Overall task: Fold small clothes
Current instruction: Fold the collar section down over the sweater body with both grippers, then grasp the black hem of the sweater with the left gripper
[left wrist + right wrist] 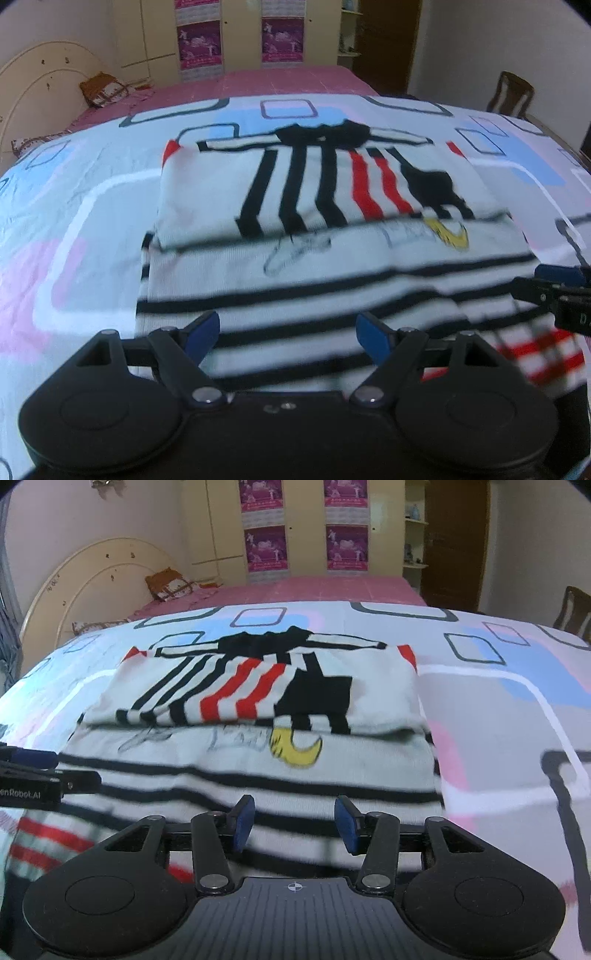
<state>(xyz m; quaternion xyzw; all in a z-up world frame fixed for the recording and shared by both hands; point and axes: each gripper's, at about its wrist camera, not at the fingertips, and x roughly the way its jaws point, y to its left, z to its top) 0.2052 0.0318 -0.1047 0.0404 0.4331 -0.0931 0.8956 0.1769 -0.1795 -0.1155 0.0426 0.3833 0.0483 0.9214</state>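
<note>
On the patterned bedsheet (498, 709) lies the striped garment (258, 775), flat, with its far portion folded back over the near portion. Left gripper (288, 334): jaws wide apart, nothing between the pads, positioned above the garment's near striped edge. Right gripper (294, 825): jaws opening, no fabric between them, beside the left gripper over the same near edge.

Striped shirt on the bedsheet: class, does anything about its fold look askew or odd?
The striped shirt lies half folded on the bedsheet; its top layer's folded edge runs slightly crooked, sagging at one end. Otherwise nothing stands out.
</note>
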